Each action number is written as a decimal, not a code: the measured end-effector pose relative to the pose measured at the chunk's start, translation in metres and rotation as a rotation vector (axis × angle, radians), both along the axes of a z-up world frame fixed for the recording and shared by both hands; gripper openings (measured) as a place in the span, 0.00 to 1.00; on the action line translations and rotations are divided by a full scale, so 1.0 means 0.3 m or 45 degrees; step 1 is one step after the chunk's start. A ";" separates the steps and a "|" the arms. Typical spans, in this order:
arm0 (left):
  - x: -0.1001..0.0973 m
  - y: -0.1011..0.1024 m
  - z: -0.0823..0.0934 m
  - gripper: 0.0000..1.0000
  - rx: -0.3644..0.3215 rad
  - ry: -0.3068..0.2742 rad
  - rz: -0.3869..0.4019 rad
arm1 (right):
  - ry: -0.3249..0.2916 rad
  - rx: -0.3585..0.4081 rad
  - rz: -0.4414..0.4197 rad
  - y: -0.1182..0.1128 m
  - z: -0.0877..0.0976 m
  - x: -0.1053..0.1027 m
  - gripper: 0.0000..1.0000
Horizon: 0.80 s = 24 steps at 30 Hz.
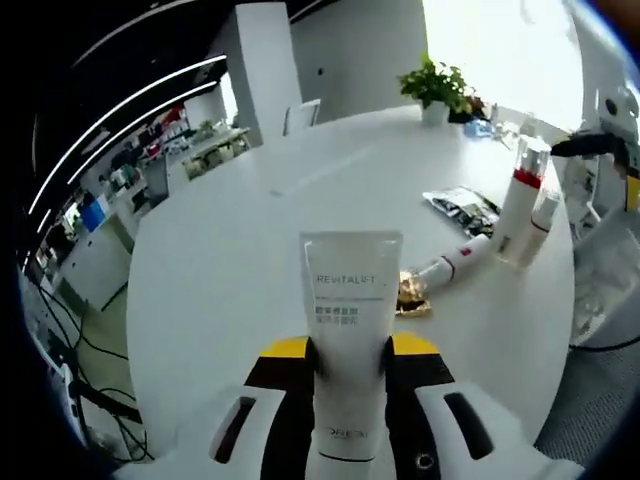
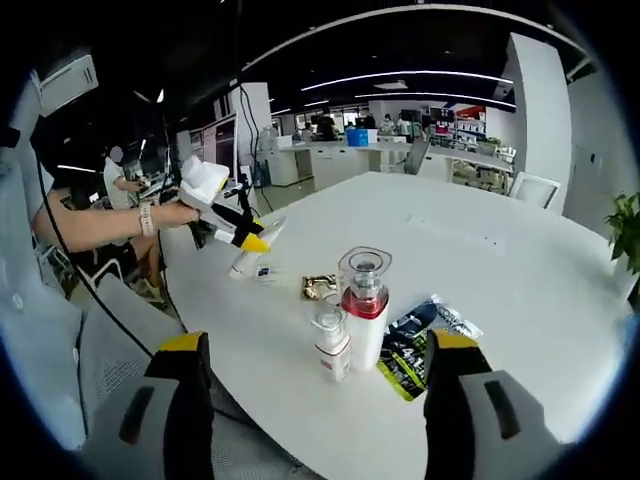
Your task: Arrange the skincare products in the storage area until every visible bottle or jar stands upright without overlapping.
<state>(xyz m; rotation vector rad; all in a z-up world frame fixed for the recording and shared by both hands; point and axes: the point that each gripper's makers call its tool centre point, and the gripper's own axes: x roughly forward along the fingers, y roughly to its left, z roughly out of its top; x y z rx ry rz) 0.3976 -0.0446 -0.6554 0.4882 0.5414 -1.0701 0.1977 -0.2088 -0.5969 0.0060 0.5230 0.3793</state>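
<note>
A: Left gripper (image 1: 350,375)?
B: Clamped on white Revitalift tube (image 1: 350,330), upright between its jaws.
A: Right gripper (image 2: 312,375)?
B: Wide apart, holding nothing; red-banded bottle (image 2: 364,320) and small bottle (image 2: 331,345) stand ahead between the jaws.

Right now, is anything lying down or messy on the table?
Yes. A small red-and-white tube lies flat on the white table beside the two upright bottles, and a gold wrapper sits loose nearby. The left gripper holds a white tube.
</note>
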 end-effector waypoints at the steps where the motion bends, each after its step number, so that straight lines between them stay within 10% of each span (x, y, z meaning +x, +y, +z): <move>1: -0.008 -0.007 0.010 0.21 -0.010 -0.003 -0.006 | -0.017 0.014 -0.016 0.000 0.004 0.006 0.85; 24: -0.234 -0.204 0.160 0.22 -0.255 -0.080 -0.175 | -0.144 0.099 0.096 0.121 0.090 0.049 0.39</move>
